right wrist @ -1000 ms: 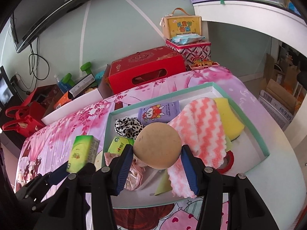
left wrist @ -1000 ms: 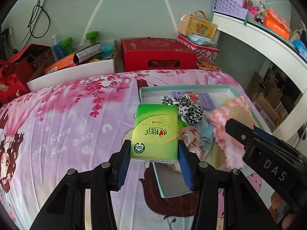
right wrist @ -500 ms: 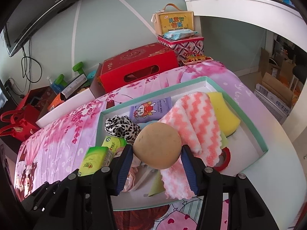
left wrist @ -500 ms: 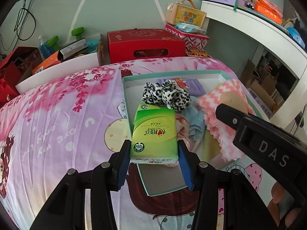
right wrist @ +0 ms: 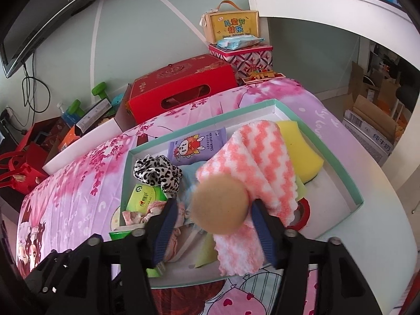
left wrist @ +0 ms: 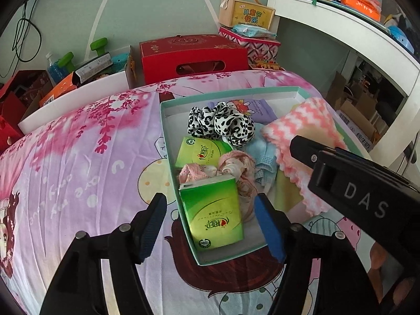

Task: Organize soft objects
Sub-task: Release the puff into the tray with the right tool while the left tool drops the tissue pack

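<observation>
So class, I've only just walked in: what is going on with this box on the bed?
A person with tongs in each hand is sorting soft items into a teal-rimmed box on the pink bedspread. The left tongs are open on either side of a green tissue pack that sits in the box's near corner, ungripped. The right tongs hold a round tan puff above the box. Inside lie a leopard scrunchie, a pink striped cloth and a yellow sponge.
</observation>
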Demonstrator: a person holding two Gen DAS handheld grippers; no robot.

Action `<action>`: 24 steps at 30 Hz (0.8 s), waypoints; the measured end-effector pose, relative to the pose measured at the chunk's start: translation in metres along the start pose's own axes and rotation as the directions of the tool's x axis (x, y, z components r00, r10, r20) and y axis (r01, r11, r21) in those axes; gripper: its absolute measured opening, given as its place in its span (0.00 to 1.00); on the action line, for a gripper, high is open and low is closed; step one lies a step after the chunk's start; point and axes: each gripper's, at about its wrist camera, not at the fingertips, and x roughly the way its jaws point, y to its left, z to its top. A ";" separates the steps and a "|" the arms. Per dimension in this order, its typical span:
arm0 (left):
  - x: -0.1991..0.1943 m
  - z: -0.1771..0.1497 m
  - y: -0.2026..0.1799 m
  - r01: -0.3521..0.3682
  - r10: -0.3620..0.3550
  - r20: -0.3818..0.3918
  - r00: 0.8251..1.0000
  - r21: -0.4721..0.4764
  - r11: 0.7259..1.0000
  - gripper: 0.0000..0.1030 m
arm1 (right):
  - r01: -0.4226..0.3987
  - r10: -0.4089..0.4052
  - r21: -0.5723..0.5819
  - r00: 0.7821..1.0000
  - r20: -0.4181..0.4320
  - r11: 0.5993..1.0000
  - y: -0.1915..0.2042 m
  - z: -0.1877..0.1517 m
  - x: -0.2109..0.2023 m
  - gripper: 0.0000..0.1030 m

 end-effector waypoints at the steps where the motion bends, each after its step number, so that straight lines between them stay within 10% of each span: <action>1: -0.001 0.000 0.000 -0.005 0.005 0.000 1.000 0.001 1.000 0.68 | 0.001 -0.001 0.002 1.000 0.000 1.000 0.000 0.000 0.000 0.68; 14: -0.008 0.003 0.035 -0.101 0.100 -0.009 0.995 -0.082 0.992 0.77 | 0.036 -0.036 0.023 0.999 0.007 0.999 -0.006 0.002 -0.001 0.99; 24: -0.011 0.000 0.081 -0.216 0.215 -0.026 0.976 -0.227 0.950 0.91 | 0.059 -0.059 0.019 0.998 -0.010 0.998 -0.007 0.001 0.003 1.00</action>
